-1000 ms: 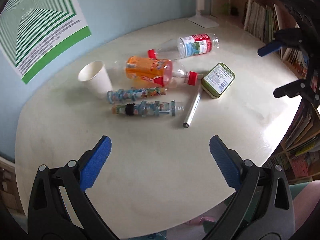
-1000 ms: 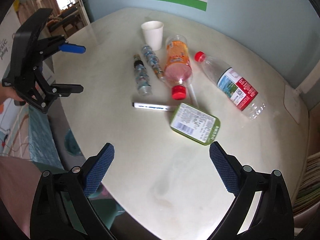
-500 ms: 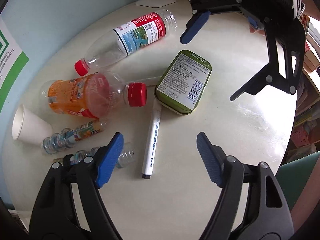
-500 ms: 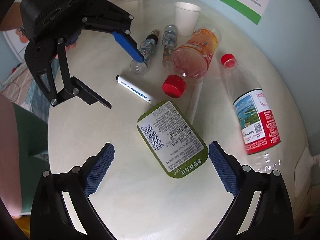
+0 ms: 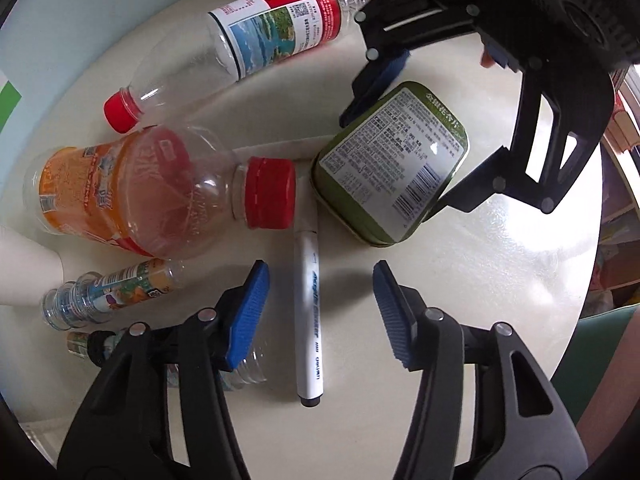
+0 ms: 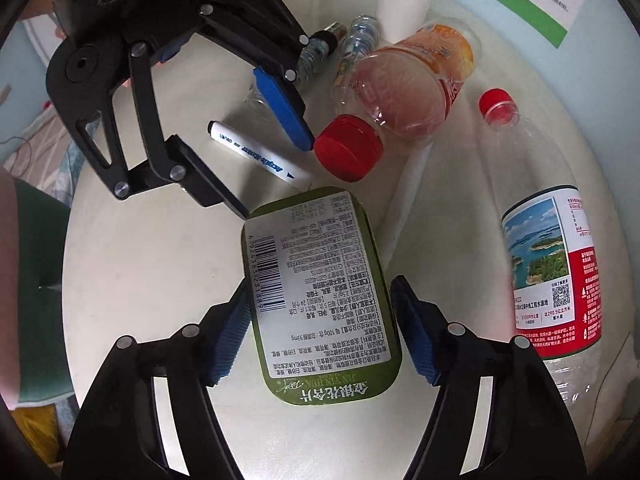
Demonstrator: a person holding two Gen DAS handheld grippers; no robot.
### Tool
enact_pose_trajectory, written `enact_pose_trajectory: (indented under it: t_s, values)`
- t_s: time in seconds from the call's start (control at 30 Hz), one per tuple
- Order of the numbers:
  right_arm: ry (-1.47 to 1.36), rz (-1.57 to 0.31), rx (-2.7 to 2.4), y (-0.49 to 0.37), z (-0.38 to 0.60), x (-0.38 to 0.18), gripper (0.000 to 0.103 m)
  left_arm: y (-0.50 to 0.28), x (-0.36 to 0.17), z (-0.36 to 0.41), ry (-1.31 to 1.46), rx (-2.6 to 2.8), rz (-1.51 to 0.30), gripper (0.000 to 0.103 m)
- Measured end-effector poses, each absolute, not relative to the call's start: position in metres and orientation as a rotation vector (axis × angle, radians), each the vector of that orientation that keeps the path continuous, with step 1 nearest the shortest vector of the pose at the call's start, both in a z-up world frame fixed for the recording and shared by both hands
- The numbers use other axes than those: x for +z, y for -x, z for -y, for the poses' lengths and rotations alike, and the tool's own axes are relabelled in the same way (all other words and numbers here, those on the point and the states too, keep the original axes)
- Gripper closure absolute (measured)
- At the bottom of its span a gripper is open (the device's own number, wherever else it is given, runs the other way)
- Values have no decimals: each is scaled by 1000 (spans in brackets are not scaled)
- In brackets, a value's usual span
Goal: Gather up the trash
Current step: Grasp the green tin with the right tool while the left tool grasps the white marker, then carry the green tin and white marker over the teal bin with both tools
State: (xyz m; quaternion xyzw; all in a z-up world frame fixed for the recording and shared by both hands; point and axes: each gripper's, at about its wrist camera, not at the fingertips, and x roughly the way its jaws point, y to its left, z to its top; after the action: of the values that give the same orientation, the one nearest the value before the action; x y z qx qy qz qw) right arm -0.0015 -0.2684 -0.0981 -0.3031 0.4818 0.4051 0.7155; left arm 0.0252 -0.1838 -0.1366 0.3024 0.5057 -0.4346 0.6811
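The left claw (image 5: 320, 312) points steeply down with its jaws apart, having just been closing, and the marker (image 5: 308, 312) lies between its pads untouched on the table (image 5: 500, 280). Only the right view shows the right claw (image 6: 320, 332) astride the green tin (image 6: 320, 292), jaws just narrowed, pads beside its edges; contact is unclear. Bottles (image 6: 412, 88) lie beyond it.

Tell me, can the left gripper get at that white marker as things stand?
Probably yes: the left gripper, jaws just closing, already straddles the white marker, with nothing lying across it.
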Motion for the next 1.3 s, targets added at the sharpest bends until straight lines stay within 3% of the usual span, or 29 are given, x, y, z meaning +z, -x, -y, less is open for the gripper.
enact_pose_trajectory:
  t_s: [0.17,0.8,1.3]
  values:
    - [628,-1110,897,1,277,-94,40,-47,-135,175,-563,-961,-1197,92]
    - [401,-1148,813,13,318,-46,41,-19,-106,163,-661,-936,-1158,92]
    - [456,-1059,860,19,231,6,41,9,-37,82,-611,-779,-1027,92]
